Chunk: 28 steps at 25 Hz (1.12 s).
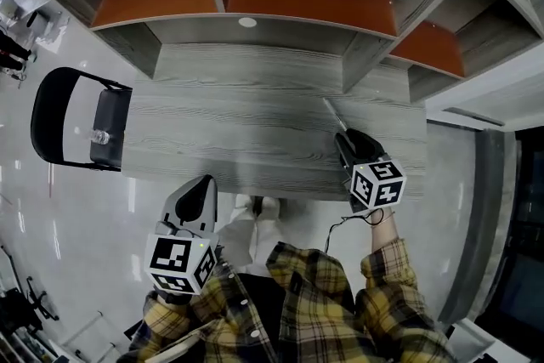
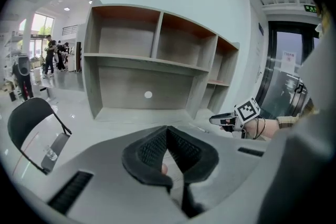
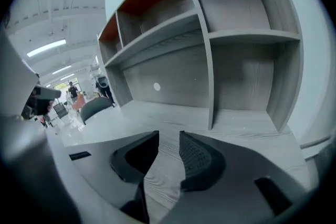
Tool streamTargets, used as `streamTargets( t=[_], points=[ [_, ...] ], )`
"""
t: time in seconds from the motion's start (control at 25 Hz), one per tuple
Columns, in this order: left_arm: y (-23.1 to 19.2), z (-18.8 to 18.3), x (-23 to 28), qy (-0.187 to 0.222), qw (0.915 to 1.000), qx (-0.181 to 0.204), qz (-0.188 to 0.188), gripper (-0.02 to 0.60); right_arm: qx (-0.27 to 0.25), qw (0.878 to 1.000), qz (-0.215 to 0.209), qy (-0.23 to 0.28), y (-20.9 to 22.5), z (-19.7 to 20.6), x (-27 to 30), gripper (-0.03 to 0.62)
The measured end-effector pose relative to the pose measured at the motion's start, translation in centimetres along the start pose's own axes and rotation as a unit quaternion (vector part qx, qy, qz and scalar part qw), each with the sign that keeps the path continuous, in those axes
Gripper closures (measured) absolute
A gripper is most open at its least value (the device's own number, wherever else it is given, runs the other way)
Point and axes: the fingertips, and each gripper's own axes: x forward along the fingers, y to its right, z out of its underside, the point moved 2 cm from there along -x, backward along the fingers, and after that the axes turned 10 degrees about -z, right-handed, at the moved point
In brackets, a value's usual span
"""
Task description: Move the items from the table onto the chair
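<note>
A matt, grey wood-grain table (image 1: 255, 123) and matching shelf unit (image 1: 289, 34), its upper panels smooth orange-brown, stand on a glossy pale floor (image 1: 51, 208). The shirt (image 1: 314, 310) is plaid cloth; the left gripper (image 2: 168, 134) has black ribbed pads (image 2: 149, 150).

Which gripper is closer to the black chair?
Left. The left gripper is off the table's near edge, toward the chair; the right gripper is over the table's opposite end.
</note>
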Motion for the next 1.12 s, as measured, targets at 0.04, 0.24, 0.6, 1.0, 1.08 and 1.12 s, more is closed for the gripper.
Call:
streamTargets(
  t=[0.04,0.24,0.6,1.0,1.08,1.12],
  points=[
    [-0.2,0.4,0.1,-0.006,1.0000,-0.002,-0.003,0.578,-0.006,1.000,0.006,-0.014,1.0,0.7,0.8,0.482],
    [-0.8,1.7,0.9,-0.028,0.9995,-0.009,-0.011,0.578,-0.009,0.997,0.022,-0.071,5.1,3.5,4.6,0.454],
    [-1.3,1.3,2.7,-0.029,0.9992,-0.025,-0.011,0.578,-0.016,0.984,0.033,-0.173,8.8,6.4,7.7,0.454],
    [-1.1,1.0,2.6,-0.026,0.9993,-0.026,-0.007,0.578,-0.046,0.971,0.050,-0.230,9.3,7.0,7.8,0.528],
    [-1.1,0.8,2.5,-0.023,0.9994,-0.026,-0.007,0.578,-0.042,0.971,0.052,-0.230,9.1,7.0,7.7,0.530],
    [-1.0,0.7,2.4,-0.020,0.9994,-0.027,-0.008,0.578,-0.037,0.972,0.051,-0.225,8.9,6.8,7.6,0.530]
  ],
)
